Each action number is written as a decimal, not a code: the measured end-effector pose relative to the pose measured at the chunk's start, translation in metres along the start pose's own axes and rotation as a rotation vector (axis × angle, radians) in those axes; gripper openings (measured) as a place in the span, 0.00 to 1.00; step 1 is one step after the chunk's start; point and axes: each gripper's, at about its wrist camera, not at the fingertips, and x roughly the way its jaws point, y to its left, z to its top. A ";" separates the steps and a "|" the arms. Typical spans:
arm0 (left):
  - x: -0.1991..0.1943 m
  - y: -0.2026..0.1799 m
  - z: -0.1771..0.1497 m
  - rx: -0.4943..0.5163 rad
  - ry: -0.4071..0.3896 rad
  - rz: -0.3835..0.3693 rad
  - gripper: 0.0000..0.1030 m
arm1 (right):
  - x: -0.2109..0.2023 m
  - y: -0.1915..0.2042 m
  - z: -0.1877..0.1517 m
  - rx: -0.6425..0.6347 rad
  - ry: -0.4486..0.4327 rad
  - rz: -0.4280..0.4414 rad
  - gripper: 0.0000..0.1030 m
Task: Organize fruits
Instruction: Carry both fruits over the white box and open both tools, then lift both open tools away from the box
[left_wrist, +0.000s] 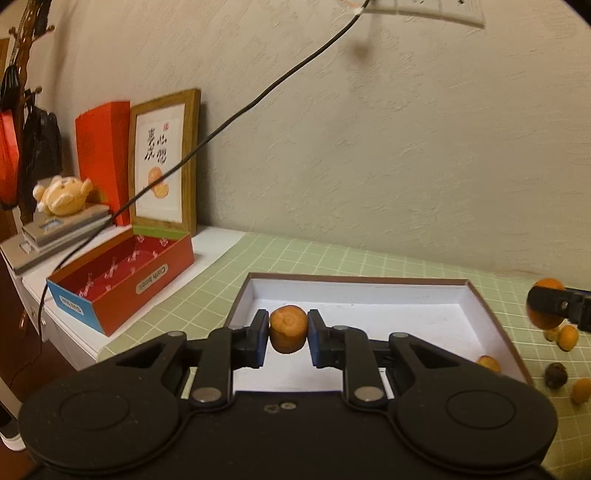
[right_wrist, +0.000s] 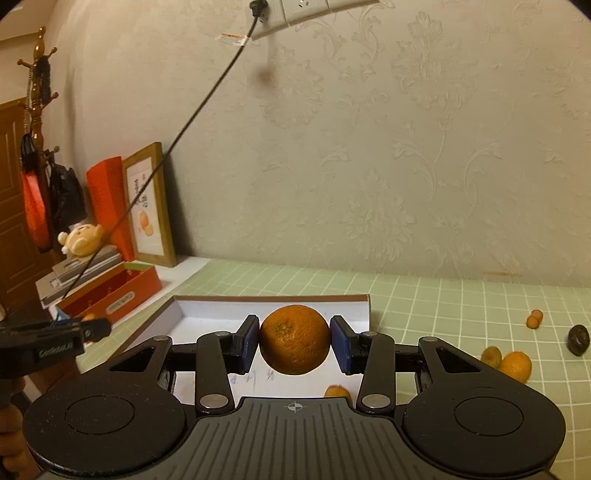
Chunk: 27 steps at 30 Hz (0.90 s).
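My left gripper (left_wrist: 288, 334) is shut on a small orange fruit (left_wrist: 288, 332) and holds it above the white-lined shallow box (left_wrist: 369, 295). My right gripper (right_wrist: 294, 345) is shut on a larger mandarin (right_wrist: 294, 341) above the same box (right_wrist: 207, 310). One small orange fruit (left_wrist: 488, 363) lies in the box's near right corner; it also shows in the right wrist view (right_wrist: 337, 391). Loose small orange fruits (right_wrist: 515, 365) and a dark round fruit (right_wrist: 578, 339) lie on the green mat right of the box.
A red open carton (left_wrist: 122, 280) stands left of the box, with a framed picture (left_wrist: 164, 162), books and a plush toy (left_wrist: 61, 194) behind it. A black cable (left_wrist: 258, 99) hangs from a wall socket. The wall is close behind the table.
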 end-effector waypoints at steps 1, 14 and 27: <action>0.004 0.002 0.000 -0.002 0.007 0.001 0.12 | 0.005 -0.001 0.000 0.003 0.003 -0.004 0.41; 0.067 0.012 -0.002 0.003 0.099 0.007 0.12 | 0.070 -0.018 -0.015 0.012 0.096 -0.082 0.41; 0.061 0.012 0.016 -0.022 0.042 0.064 0.94 | 0.060 -0.019 0.002 0.029 -0.065 -0.167 0.99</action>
